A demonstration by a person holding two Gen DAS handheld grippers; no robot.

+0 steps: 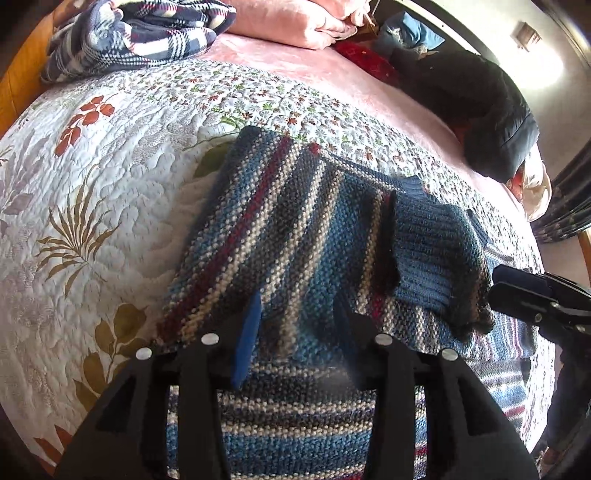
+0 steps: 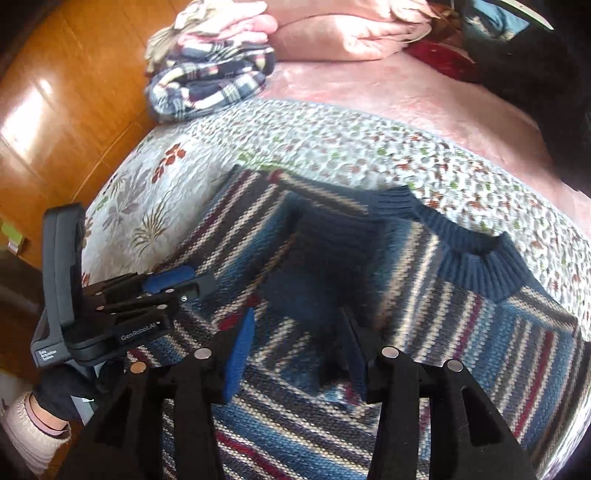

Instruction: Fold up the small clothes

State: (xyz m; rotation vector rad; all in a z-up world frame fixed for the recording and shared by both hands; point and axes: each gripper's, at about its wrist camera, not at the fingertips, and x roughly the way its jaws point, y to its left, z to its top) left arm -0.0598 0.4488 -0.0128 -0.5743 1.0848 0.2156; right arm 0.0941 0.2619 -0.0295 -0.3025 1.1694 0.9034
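Note:
A striped knit sweater [image 1: 280,229] in blue, cream and dark red lies flat on the floral quilt [image 1: 110,177]. One sleeve is folded across its body and ends in a ribbed blue cuff [image 1: 432,258]. My left gripper [image 1: 297,332] hovers low over the sweater's middle, open, with nothing between its blue pads [image 1: 247,339]. In the right wrist view the sweater [image 2: 461,332] shows its navy ribbed collar [image 2: 472,258] and the folded cuff [image 2: 332,251]. My right gripper [image 2: 297,347] stands open just above the fabric. The left gripper [image 2: 173,288] is at the sweater's left edge.
A folded plaid blanket [image 1: 136,33] and pink bedding [image 1: 295,26] lie at the head of the bed. A dark jacket [image 1: 480,110] sits at the far right. Wooden floor [image 2: 62,103] runs along the bed's left side. A gloved hand [image 2: 55,391] holds the left gripper.

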